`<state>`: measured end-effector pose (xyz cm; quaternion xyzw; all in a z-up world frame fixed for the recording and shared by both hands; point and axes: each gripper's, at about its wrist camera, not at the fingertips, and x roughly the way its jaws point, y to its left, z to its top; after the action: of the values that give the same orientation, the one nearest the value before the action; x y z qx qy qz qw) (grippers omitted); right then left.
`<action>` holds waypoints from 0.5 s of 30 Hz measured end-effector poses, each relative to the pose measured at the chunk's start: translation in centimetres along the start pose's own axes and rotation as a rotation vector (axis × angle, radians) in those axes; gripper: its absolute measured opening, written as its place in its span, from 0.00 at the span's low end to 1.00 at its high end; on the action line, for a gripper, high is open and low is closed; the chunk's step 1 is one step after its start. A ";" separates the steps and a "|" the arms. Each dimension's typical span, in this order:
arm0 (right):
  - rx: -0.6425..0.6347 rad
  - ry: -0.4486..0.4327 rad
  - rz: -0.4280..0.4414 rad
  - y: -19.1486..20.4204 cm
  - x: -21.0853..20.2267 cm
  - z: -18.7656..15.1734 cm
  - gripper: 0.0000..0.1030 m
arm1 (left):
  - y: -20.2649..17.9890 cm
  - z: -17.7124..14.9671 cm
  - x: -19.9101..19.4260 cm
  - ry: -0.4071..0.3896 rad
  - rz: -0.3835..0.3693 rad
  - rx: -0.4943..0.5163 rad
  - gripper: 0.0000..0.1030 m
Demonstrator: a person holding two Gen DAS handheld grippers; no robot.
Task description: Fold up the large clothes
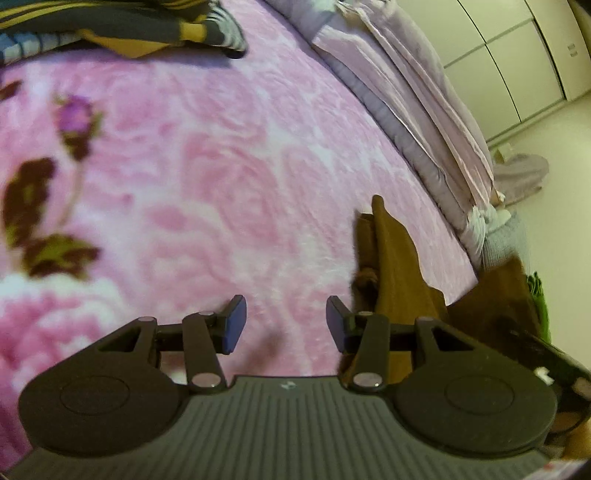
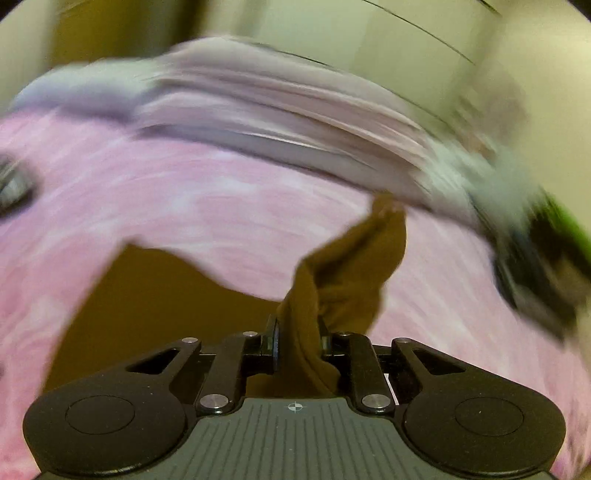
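Note:
A brown garment (image 1: 399, 266) lies bunched near the right edge of the pink flowered bedspread (image 1: 221, 177). My left gripper (image 1: 286, 325) hangs open above bare bedspread, just left of the brown cloth, with nothing between its blue pads (image 1: 234, 325). In the blurred right wrist view my right gripper (image 2: 297, 341) is shut on a gathered fold of the brown garment (image 2: 343, 266), which rises from the jaws in a twisted peak. More of it spreads flat at the lower left.
A folded lilac quilt (image 1: 413, 110) runs along the bed's far side. Dark striped clothes (image 1: 122, 29) are piled at the top left. White wardrobe doors (image 1: 517, 48) and pale floor with a lilac cloth (image 1: 521, 177) lie beyond the bed.

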<state>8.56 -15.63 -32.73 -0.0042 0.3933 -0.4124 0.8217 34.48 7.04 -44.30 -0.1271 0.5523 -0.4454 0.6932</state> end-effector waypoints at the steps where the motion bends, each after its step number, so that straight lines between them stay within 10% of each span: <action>1: -0.070 -0.011 0.014 3.4 0.2 -0.3 0.13 | 0.3 -0.1 -0.2 -0.004 -0.001 -0.010 0.41; 7: -0.349 0.002 0.001 14.2 3.0 -6.5 0.28 | 1.3 -0.6 -1.4 -0.003 -0.010 -0.032 0.40; 15: -0.035 -0.063 0.349 3.9 -4.1 -5.7 0.47 | -3.0 -0.3 -0.7 0.034 -0.131 0.048 0.41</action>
<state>6.06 -8.46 -35.38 0.0369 0.3690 -0.2565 0.8926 32.78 5.95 -41.89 -0.1389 0.5438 -0.5049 0.6558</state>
